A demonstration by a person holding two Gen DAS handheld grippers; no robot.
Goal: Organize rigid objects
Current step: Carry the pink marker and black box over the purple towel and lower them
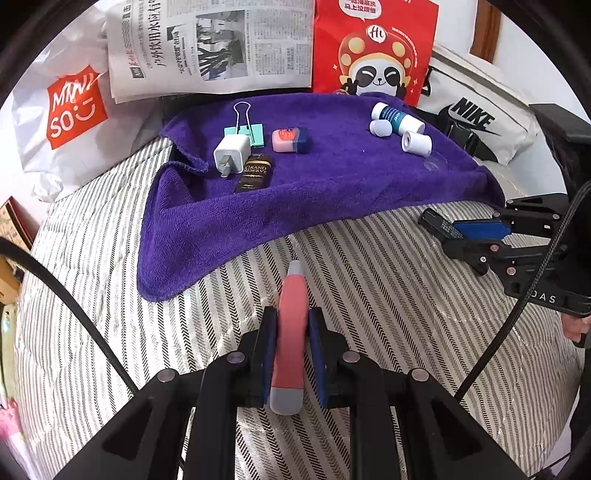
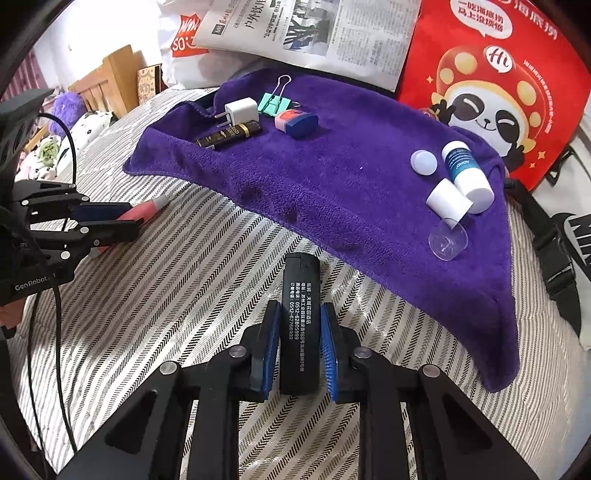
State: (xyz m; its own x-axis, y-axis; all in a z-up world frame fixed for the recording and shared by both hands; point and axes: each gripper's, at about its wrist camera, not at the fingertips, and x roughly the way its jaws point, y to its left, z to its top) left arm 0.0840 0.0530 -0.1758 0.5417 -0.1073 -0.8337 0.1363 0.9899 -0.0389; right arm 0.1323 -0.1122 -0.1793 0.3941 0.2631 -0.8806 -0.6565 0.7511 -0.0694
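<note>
Left wrist view: the left gripper (image 1: pixel 291 354) pinches a pink tool with grey ends (image 1: pixel 291 328) between its blue pads (image 1: pixel 269 354), over the striped bedcover (image 1: pixel 110 295). Off to the right, the right gripper (image 1: pixel 476 236) clamps a black bar (image 1: pixel 437 223). Right wrist view shows the same grip closer — the bar (image 2: pixel 300 325), printed with white text, points at the edge of the purple towel (image 2: pixel 351 192). On the towel lie a clear cup (image 2: pixel 448 242), a white cap (image 2: pixel 448 201), a white bottle (image 2: pixel 467 171), a round lid (image 2: pixel 423 161) — and farther back a black packet (image 2: pixel 229 136), a pink-and-blue case (image 2: pixel 296 121), a white charger (image 2: pixel 241 112) and a green binder clip (image 2: pixel 274 101). Behind stand a newspaper (image 2: pixel 314 33) and a red panda bag (image 2: pixel 491 85).
</note>
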